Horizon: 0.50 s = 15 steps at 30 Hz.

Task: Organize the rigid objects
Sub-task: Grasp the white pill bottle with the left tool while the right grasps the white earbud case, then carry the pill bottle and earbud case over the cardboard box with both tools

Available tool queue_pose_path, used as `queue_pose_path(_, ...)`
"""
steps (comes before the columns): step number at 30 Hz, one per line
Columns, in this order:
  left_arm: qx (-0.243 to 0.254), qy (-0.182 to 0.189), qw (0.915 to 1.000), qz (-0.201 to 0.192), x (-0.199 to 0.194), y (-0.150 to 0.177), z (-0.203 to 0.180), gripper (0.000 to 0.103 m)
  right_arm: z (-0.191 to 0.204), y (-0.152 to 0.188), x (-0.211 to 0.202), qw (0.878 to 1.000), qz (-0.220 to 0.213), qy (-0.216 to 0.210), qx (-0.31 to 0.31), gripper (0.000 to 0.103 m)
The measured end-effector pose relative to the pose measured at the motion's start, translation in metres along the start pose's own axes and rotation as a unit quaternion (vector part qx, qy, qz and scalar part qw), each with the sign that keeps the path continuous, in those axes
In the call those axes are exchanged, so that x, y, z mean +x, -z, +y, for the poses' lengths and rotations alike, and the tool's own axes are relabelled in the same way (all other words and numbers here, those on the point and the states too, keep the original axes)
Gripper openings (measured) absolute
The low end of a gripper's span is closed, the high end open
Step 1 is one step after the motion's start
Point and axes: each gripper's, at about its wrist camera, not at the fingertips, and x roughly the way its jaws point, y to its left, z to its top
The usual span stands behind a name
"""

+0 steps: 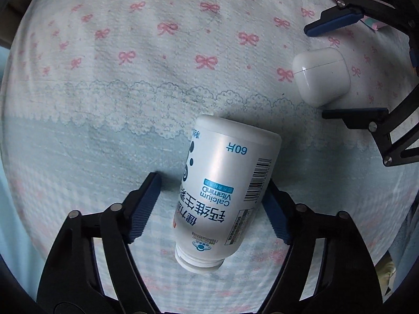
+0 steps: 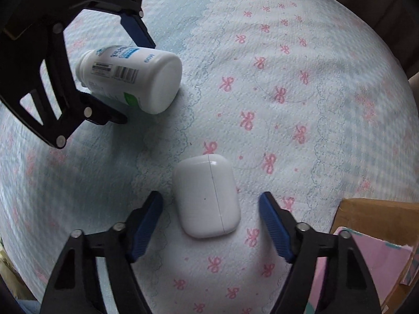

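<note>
The left gripper (image 1: 212, 196) points down at a white pill bottle (image 1: 225, 183) that lies on its side with no cap on. Its two blue fingers (image 1: 145, 206) sit one on each side of the bottle. The right finger looks to be touching the bottle, and the left one has a gap. It has not squeezed the bottle.

The right gripper (image 2: 210, 222) points down at a small white earbud case (image 2: 207, 196) lying flat. Its blue fingers (image 2: 275, 225) stand a little way off on both sides, not touching the case.

Both things lie on a pale blue cloth with pink bows (image 2: 288, 91). The case is near the bottle, to its right. A brown cardboard box (image 2: 377, 214) sits at the near right edge.
</note>
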Motion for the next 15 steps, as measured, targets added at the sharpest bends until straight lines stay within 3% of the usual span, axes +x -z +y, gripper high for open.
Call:
queue_pose_path(2, -0.002, 0.013, 0.9999, -0.009, -0.006, -0.002, 0.003, 0.050, 0.001, 0.001, -0.002, 1.000, -0.006, -0.001, 0.004, 0.049)
queue_pose_path(3, -0.002, 0.011, 0.9999, -0.009, -0.008, -0.003, 0.007, 0.050, 0.002, 0.001, -0.004, 1.000, -0.006, -0.003, 0.004, 0.043)
queue_pose_path(15, -0.054, 0.022, 0.9980, -0.023, -0.030, 0.018, -0.002, 0.049, -0.002, -0.007, -0.021, 1.000, -0.006, -0.002, 0.021, 0.042)
